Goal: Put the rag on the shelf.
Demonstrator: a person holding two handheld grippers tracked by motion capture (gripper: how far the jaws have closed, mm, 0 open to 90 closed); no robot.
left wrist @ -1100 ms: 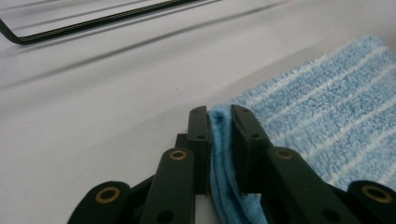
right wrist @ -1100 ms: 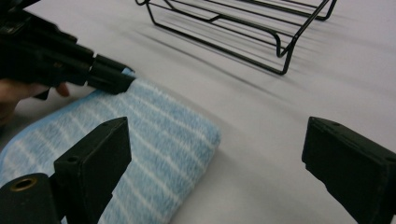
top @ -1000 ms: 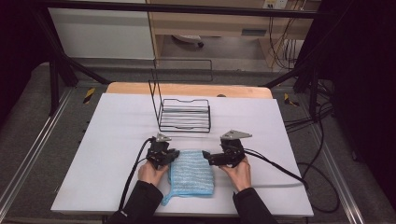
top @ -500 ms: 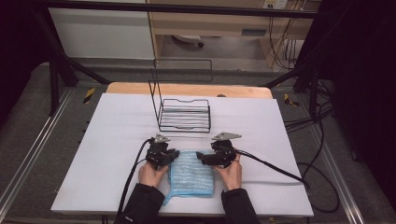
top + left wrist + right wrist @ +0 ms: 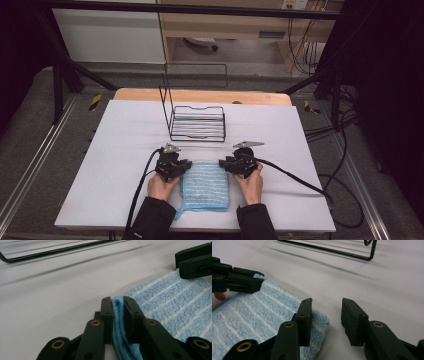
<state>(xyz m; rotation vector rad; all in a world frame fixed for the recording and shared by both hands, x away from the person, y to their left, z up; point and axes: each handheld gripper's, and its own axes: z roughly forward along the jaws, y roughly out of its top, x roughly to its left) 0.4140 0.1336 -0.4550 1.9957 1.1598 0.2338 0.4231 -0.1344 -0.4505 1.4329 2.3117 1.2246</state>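
Two corners of the blue towel, lying flat before the wire rack, concern you: your left gripper pinches one, your right gripper, jaws just closing, straddles the other unclamped, so finish that grip before lifting.

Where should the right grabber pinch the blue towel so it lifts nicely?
Probably the far right corner of the towel, coming down from above with the jaws astride its edge. The towel lies flat, and the left gripper already pinches the other far corner. The right gripper, jaws just closing, isn't pinching it yet.
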